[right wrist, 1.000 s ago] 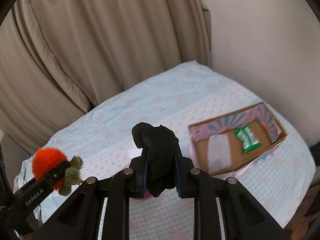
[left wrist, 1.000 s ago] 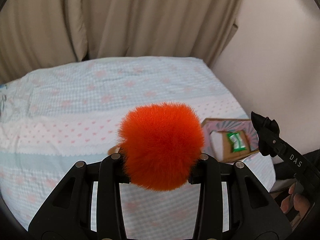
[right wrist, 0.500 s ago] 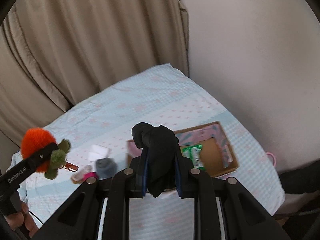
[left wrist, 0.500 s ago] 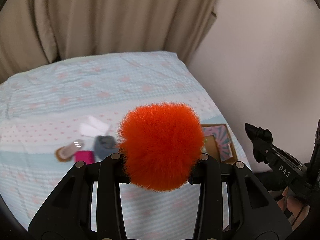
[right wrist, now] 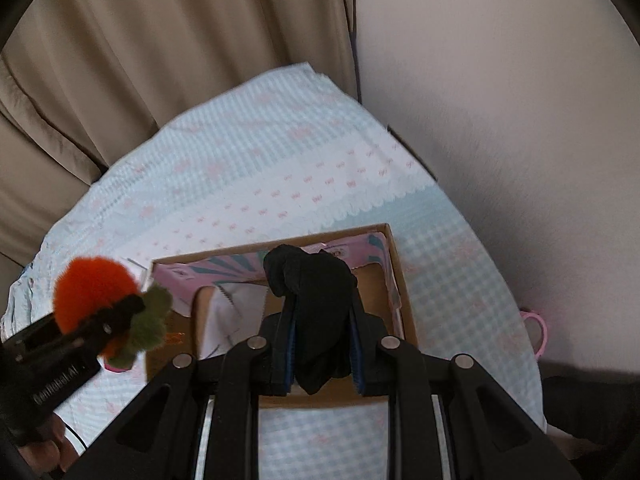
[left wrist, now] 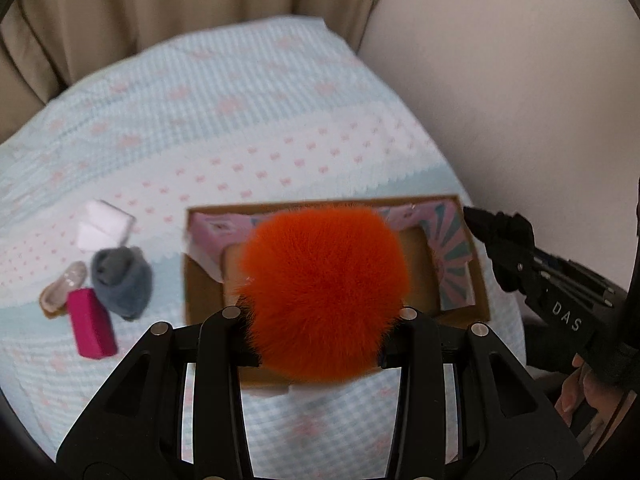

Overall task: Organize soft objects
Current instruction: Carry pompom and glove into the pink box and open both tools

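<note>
Moved closer over the box (left wrist: 478, 300) since half a second ago, both grippers now hanging above it instead of looking across the bed (left wrist: 240, 120). Left gripper (left wrist: 320, 334) with jaws closed on the pompom (left wrist: 324, 292), an orange fluffy ball with a green tuft, held above the left part of the box. Right gripper (right wrist: 322, 354) with jaws narrow around the black cloth (right wrist: 316, 300), above the middle of the box. Already inside the box: a white folded piece (right wrist: 224, 320), maybe more under the held things, cannot tell. Still left of the box on the bed: grey sock (left wrist: 120, 280), white pieces (left wrist: 104, 224), pink block (left wrist: 90, 328), brown-rimmed thing (left wrist: 62, 288). Judged about halfway: two items ready for release, several not yet collected.
</note>
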The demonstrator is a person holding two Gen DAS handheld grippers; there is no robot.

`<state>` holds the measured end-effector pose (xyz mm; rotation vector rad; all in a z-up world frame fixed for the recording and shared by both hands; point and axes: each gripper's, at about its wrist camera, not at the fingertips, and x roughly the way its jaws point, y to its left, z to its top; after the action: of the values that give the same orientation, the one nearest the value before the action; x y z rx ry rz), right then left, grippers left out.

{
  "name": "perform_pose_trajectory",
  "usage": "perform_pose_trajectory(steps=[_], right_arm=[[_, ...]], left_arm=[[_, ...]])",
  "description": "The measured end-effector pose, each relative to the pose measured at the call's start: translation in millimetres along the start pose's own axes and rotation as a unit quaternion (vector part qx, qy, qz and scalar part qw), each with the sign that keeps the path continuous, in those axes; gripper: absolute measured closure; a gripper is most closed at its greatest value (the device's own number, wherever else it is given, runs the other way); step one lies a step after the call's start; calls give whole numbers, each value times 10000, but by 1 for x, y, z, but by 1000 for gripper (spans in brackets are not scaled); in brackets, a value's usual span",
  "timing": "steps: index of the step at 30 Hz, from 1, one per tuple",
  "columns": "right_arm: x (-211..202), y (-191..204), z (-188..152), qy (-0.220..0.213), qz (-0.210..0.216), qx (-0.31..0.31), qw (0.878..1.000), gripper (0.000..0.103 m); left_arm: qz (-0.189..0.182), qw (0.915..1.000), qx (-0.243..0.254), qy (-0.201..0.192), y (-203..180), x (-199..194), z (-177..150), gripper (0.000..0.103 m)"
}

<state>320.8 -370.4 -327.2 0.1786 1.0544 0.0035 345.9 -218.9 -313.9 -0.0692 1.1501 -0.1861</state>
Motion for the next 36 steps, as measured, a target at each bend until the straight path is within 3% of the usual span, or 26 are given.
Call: perform_pose_trajectory(steps=[10, 14, 16, 17, 18, 19, 20, 29, 36], right_arm=[[80, -21, 7, 793, 125, 140, 9967, 83], [94, -23, 9, 948, 172, 183, 9952, 83], [97, -23, 9, 994, 212, 210, 9946, 82], [99, -22, 10, 1007, 237, 227, 9944, 73], [100, -22, 11, 1007, 259, 239, 9943, 63], [101, -22, 11, 1003, 293, 250, 9942, 33], [101, -22, 12, 987, 365, 268, 9941, 3], [89, -22, 8, 897, 444, 252, 9947, 0], [67, -21, 4, 676, 406, 64, 9969, 0]], left_arm=[[301, 9943, 157, 1011, -12, 90, 1, 69], [356, 9927, 263, 1120, -12, 97, 1, 69], [463, 9921, 351, 1112, -13, 96, 4, 63], [503, 9916, 372, 1129, -13, 96, 4, 46], [520, 9914, 344, 1153, -11, 95, 5, 15], [493, 9917, 310, 1144, -10, 94, 6, 1], [468, 9926, 274, 1087, -8, 91, 5, 0], [574, 9924, 170, 1071, 1, 73, -5, 0], [552, 9947, 179, 850, -5, 49, -6, 0]])
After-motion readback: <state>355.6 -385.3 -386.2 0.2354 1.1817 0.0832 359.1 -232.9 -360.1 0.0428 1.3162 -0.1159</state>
